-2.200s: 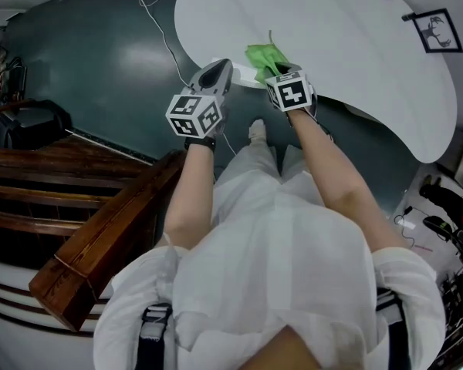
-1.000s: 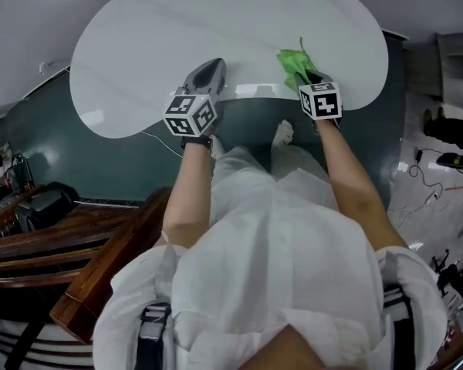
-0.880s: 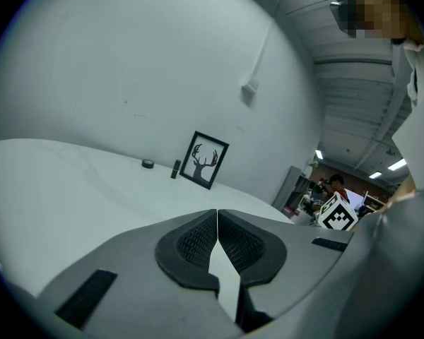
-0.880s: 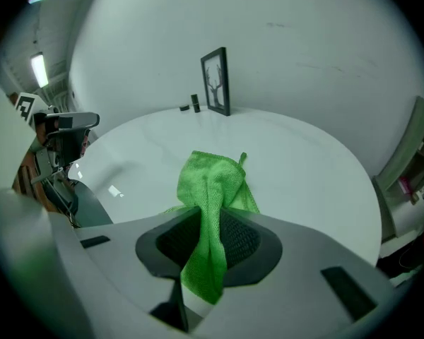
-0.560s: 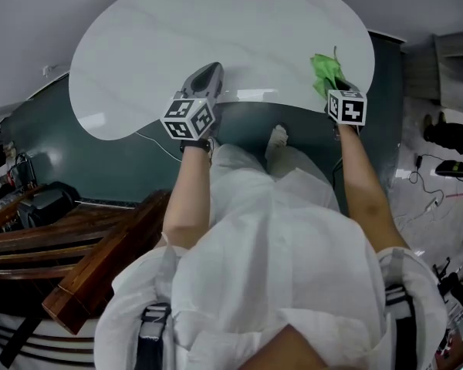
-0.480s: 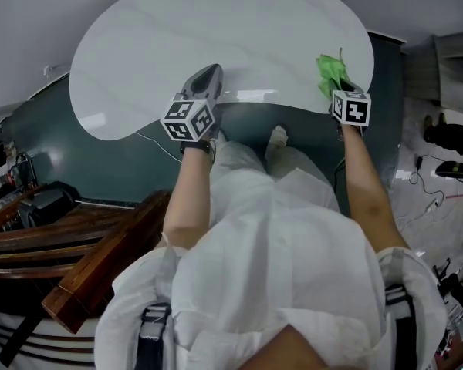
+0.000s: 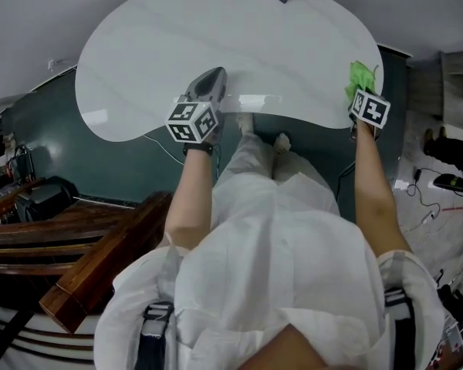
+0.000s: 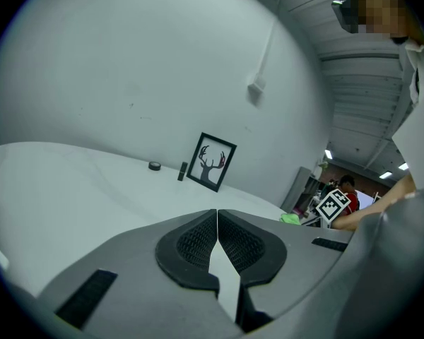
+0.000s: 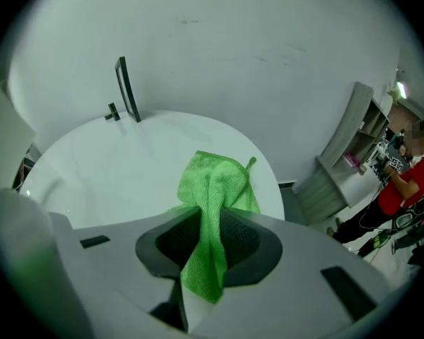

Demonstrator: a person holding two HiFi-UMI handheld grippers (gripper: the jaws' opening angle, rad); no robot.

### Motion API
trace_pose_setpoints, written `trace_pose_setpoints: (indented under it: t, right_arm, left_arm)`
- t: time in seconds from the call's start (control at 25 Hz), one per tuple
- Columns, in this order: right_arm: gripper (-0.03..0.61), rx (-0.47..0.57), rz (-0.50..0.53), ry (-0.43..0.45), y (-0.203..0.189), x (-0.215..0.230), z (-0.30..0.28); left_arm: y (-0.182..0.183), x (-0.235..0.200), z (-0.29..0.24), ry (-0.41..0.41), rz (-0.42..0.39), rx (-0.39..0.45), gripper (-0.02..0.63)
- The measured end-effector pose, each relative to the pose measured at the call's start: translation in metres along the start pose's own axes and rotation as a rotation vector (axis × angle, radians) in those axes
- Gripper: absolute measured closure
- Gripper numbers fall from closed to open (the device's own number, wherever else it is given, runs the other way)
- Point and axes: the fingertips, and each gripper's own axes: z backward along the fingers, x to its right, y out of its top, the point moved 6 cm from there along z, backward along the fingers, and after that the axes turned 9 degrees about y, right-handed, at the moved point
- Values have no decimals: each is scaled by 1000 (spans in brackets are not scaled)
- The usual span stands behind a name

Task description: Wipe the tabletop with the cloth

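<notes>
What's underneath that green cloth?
The white table shows around the cloth, whose near end is pinched in the right gripper. The patch right beneath it is covered from view.

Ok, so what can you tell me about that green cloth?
The green cloth looks soft and fuzzy, like microfibre, with a small loop at one corner. It is bunched up and pinched in the right tool, which is shut on it. Its free end lies on the white tabletop, near the table's edge.

Green cloth (image 7: 360,74) on tabletop (image 7: 216,29), far right
</notes>
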Motion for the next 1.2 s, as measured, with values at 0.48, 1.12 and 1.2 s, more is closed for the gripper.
trace_pose_setpoints:
  t: [0.48, 1.12, 1.2]
  right_arm:
    - [502, -30, 128, 167, 78, -193, -70]
    - [501, -96, 452, 489, 147, -429, -134]
    - [501, -104, 482, 527, 153, -443, -139]
  left_arm:
    - [42, -98, -21, 42, 36, 16, 597]
    - [76, -202, -58, 45, 94, 11, 597]
    - [78, -207, -63, 35, 96, 5, 597]
